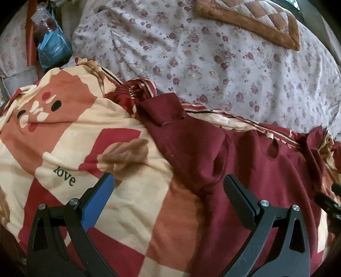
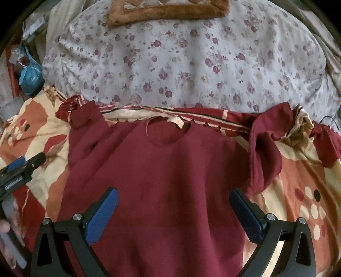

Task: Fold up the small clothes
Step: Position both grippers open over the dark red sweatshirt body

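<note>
A dark red short-sleeved shirt [image 2: 166,170] lies spread flat on a checked quilt [image 2: 298,170], neckline away from me, both sleeves bunched upward at the far corners. My right gripper [image 2: 173,192] is open and empty, hovering above the shirt's middle. In the left wrist view the shirt [image 1: 245,170] lies to the right, its left sleeve [image 1: 164,110] curled over. My left gripper [image 1: 168,179] is open and empty above the shirt's left edge and the quilt [image 1: 74,138]. The left gripper also shows at the left edge of the right wrist view [image 2: 23,166].
A floral white sheet [image 2: 181,64] covers the bed beyond the quilt. A brown quilted cushion [image 2: 168,10] lies at the far side. A blue plastic bag [image 1: 53,46] and clutter sit at the far left. The right gripper's tip [image 1: 328,202] shows at the right edge.
</note>
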The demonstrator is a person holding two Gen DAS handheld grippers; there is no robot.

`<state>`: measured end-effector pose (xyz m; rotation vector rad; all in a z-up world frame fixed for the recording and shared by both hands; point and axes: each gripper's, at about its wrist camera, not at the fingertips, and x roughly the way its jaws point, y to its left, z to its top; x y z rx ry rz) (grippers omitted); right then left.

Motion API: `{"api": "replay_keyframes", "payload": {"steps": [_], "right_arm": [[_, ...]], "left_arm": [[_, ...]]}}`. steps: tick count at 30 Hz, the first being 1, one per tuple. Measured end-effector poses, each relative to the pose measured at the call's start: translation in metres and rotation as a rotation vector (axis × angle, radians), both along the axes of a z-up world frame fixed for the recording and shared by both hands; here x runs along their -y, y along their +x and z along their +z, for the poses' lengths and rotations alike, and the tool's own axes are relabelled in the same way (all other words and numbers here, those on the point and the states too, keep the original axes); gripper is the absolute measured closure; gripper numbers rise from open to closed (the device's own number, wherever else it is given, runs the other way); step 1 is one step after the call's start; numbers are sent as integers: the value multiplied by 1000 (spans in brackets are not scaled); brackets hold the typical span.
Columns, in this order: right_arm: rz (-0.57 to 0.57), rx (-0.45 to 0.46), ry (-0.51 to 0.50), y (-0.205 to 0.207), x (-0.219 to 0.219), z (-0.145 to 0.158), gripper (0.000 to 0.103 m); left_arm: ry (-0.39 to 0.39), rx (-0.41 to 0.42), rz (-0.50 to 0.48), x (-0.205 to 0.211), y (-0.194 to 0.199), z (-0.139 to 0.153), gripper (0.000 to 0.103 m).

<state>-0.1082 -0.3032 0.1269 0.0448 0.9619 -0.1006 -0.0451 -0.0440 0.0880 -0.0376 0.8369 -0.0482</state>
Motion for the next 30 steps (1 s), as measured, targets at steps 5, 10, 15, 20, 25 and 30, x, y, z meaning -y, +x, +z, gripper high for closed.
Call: {"api": "replay_keyframes", "payload": {"steps": [5, 10, 15, 20, 25, 30], "right_arm": [[-24, 8, -28, 9, 2, -9, 0], [-51, -1, -22, 13, 5, -19, 0], [-68, -5, -38, 18, 8, -24, 0], [-82, -9, -36, 21, 14, -28, 0], [-91, -19, -22, 26, 17, -32, 0], [-91, -26, -18, 31, 18, -35, 0]], "left_arm": [[-4, -13, 5, 11, 2, -5, 1], [2, -27, -5, 20, 6, -7, 1], [24, -33, -41, 33, 7, -10, 1], [33, -43, -70, 43, 11, -11, 1], [42, -40, -83, 49, 14, -12, 0], [40, -56, -86, 52, 17, -17, 1]]}}
